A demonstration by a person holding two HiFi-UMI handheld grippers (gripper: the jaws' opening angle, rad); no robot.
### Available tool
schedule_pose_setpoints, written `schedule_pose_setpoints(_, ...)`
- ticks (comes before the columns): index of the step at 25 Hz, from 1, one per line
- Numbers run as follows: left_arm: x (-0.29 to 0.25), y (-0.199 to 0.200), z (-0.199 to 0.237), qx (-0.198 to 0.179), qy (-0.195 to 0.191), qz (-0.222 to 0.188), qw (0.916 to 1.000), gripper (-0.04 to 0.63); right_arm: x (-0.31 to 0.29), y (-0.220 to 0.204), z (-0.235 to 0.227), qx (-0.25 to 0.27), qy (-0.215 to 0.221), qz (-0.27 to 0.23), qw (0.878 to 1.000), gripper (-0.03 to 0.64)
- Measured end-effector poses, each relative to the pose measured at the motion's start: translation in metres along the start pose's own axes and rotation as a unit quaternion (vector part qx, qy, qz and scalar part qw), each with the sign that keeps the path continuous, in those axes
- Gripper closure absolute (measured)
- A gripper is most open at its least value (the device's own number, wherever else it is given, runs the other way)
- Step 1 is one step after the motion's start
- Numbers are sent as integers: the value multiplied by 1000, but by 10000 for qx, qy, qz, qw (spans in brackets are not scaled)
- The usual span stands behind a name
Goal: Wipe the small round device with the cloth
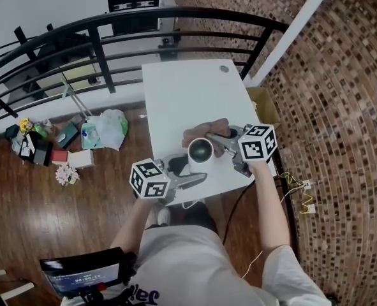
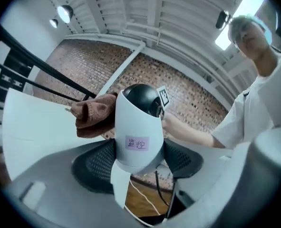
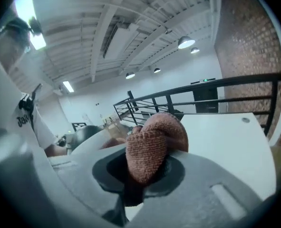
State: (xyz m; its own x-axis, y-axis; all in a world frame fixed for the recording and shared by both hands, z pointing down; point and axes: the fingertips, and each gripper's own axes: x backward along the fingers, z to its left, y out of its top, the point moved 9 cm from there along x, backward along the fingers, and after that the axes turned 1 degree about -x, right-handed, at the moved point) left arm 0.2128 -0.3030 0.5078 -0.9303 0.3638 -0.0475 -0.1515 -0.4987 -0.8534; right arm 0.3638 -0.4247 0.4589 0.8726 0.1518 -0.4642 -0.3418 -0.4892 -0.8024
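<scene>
The left gripper (image 2: 138, 161) fingers (image 2: 95, 167) are clenched on the small round device (image 2: 138, 127) by its white base. The right gripper (image 3: 141, 175) fingers (image 3: 107, 172) pinch the cloth (image 3: 152, 146) just behind it. Hard wiping could twist the device loose, and it might fall past the edge of the desk (image 1: 188, 94) beneath it.

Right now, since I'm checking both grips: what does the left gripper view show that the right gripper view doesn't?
Only the left gripper view: the left gripper shut on the white body of the small round device, the purple label on it, and a cable hanging below. Only the right gripper view: the right gripper shut on the cloth, and the round hole in the white table. Both: the cloth, the device's dark dome, the table.
</scene>
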Motion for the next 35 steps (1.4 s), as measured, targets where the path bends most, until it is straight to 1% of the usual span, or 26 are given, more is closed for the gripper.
schedule_pose_setpoints(2, 5, 5, 4, 114, 82, -190, 9997, 252, 6, -4, 7, -175, 183, -394, 9989, 591)
schedule_pose_setpoints(4, 8, 9, 9, 104, 305, -167, 9993, 252, 15, -1, 19, -122, 125, -795, 9967, 591)
schedule_pose_setpoints(6, 9, 10, 16, 131, 549, -78, 9984, 252, 23, 6, 35, 142, -30, -1131, 9935, 591)
schedule_pose_setpoints(8, 9, 10, 22, 191, 774, 1, 9968, 252, 25, 15, 56, 551, -142, -1280, 9901, 591)
schedule_pose_setpoints(11, 9, 12, 29, 247, 1031, 67, 9943, 252, 15, 21, 85, 1136, -112, -1100, 9874, 591)
schedule_pose_setpoints(13, 9, 16, 31, 220, 1135, 117, 9932, 252, 4, 18, 98, 1342, 44, -845, 9873, 591)
schedule_pose_setpoints(15, 8, 19, 32, 182, 1243, 195, 9919, 252, -7, 18, 107, 1444, 262, -606, 9873, 591)
schedule_pose_setpoints(17, 6, 21, 33, 135, 1402, 300, 9896, 252, -11, 23, 117, 1490, 442, -476, 9867, 591)
schedule_pose_setpoints(20, 7, 23, 35, 101, 1531, 327, 9876, 252, -17, 36, 127, 1315, 617, -305, 9889, 591)
schedule_pose_setpoints(21, 8, 24, 36, 128, 1524, 268, 9879, 252, -21, 36, 127, 1276, 612, -149, 9898, 591)
schedule_pose_setpoints(23, 11, 24, 36, 192, 1437, 107, 9894, 252, -25, 29, 122, 1290, 431, 213, 9905, 591)
schedule_pose_setpoints(24, 13, 23, 36, 220, 1336, 21, 9908, 252, -23, 24, 119, 1298, 281, 327, 9906, 591)
schedule_pose_setpoints(26, 18, 22, 33, 242, 1036, -145, 9942, 252, -12, 13, 111, 1187, 64, 342, 9923, 592)
schedule_pose_setpoints(28, 18, 23, 28, 174, 702, -270, 9970, 252, 4, 5, 100, 894, 134, 164, 9958, 592)
schedule_pose_setpoints(30, 18, 26, 24, 129, 417, -394, 9983, 252, 15, 4, 93, 523, 418, -129, 9977, 592)
schedule_pose_setpoints(32, 20, 27, 21, 211, 183, -593, 9978, 252, 26, 6, 91, 217, 574, -461, 9970, 592)
schedule_pose_setpoints(33, 21, 28, 19, 268, 76, -696, 9972, 252, 31, 6, 88, 103, 553, -627, 9964, 592)
schedule_pose_setpoints(35, 23, 29, 18, 346, -156, -856, 9956, 252, 42, 5, 78, -93, 378, -943, 9948, 592)
